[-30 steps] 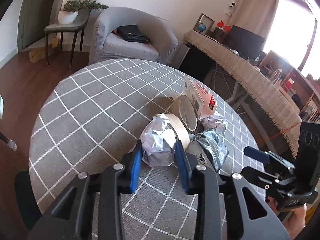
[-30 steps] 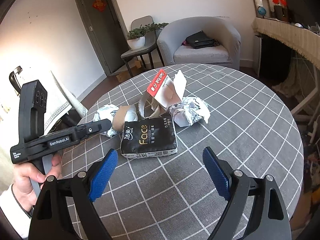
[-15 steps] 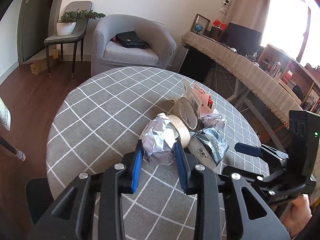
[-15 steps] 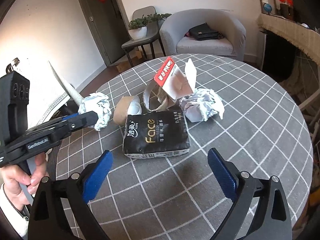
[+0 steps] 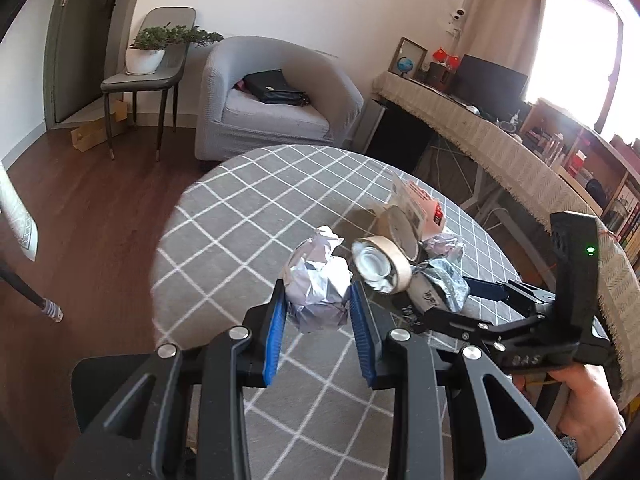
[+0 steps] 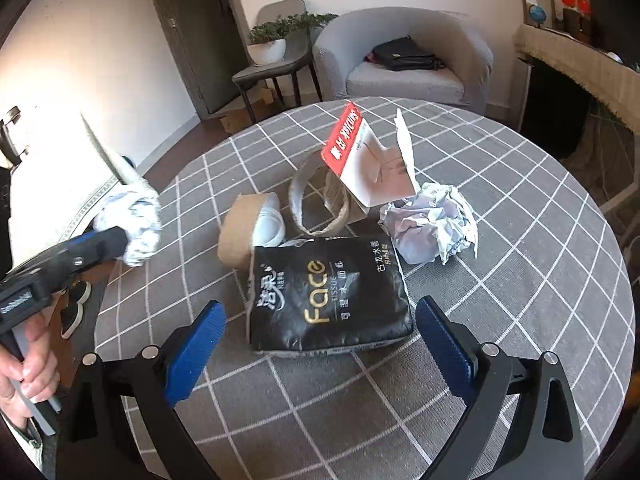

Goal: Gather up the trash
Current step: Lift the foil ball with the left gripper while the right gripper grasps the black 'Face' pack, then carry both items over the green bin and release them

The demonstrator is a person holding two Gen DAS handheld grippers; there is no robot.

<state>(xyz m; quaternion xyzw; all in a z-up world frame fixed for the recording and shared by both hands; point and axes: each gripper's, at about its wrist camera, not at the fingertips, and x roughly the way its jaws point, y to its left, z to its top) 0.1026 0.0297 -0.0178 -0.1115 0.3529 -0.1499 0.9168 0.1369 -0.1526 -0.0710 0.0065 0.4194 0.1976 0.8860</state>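
My left gripper (image 5: pixel 318 312) is shut on a crumpled white paper ball (image 5: pixel 316 284) and holds it lifted above the table's left edge; the ball also shows in the right wrist view (image 6: pixel 130 222). My right gripper (image 6: pixel 320 336) is open, its fingers either side of a black tissue pack (image 6: pixel 328 292) lying on the grey checked table (image 6: pixel 520 240). Behind the pack lie a brown tape roll (image 6: pixel 250 230), an empty cardboard ring (image 6: pixel 320 204), an opened red-and-white carton (image 6: pixel 368 160) and a second crumpled paper ball (image 6: pixel 430 226).
A grey armchair (image 5: pixel 272 96) with a black bag stands beyond the table. A chair holding a potted plant (image 5: pixel 148 52) is at the far left. A long cloth-covered desk (image 5: pixel 480 136) runs along the right. Wooden floor lies left of the table.
My left gripper has lifted the paper ball off the table and drawn it back to the left. My right gripper has moved closer to the black tissue pack.
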